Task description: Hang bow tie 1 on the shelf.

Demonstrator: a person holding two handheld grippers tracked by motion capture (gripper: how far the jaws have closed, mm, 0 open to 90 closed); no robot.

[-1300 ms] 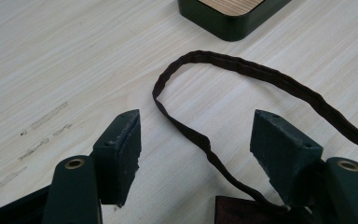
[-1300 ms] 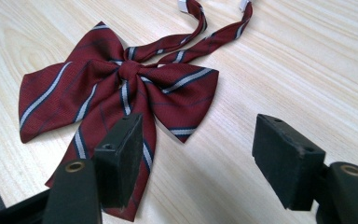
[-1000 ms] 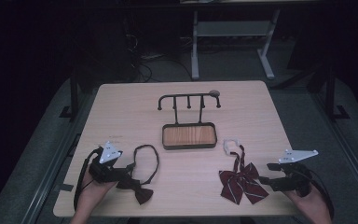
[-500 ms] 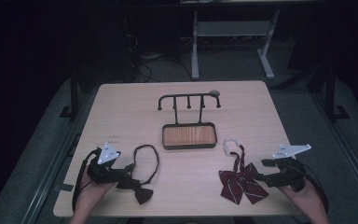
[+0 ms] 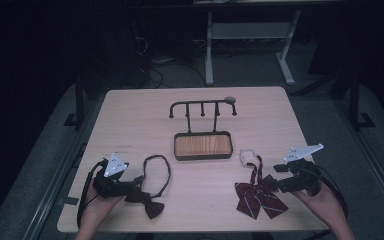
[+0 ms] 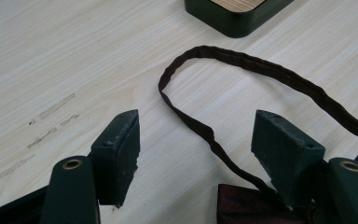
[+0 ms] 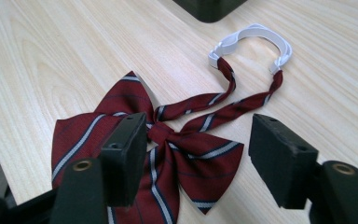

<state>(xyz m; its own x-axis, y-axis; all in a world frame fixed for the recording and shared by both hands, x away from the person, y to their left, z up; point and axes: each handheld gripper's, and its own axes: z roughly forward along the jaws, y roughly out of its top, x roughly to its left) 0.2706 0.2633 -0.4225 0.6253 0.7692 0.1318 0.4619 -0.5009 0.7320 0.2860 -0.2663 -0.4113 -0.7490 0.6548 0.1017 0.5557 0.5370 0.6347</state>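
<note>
A dark bow tie (image 5: 149, 204) with a looped strap (image 5: 158, 171) lies at the table's front left. My left gripper (image 5: 131, 192) is open right beside it; in the left gripper view the strap (image 6: 242, 60) runs between the jaws and the bow (image 6: 249, 207) lies at the bottom edge. A red striped bow tie (image 5: 256, 198) with a white clasp (image 5: 248, 154) lies at the front right. My right gripper (image 5: 278, 180) is open just right of it, and its jaws hover over the bow's knot (image 7: 161, 132), touching nothing.
A dark hook rack (image 5: 202, 107) stands on a wooden-floored tray (image 5: 202, 156) at the table's middle. A small round object (image 5: 229, 99) sits at the rack's right end. The table's front edge is close to both hands.
My right gripper has moved left and slightly forward, closer to the red bow tie. The left gripper has hardly moved.
</note>
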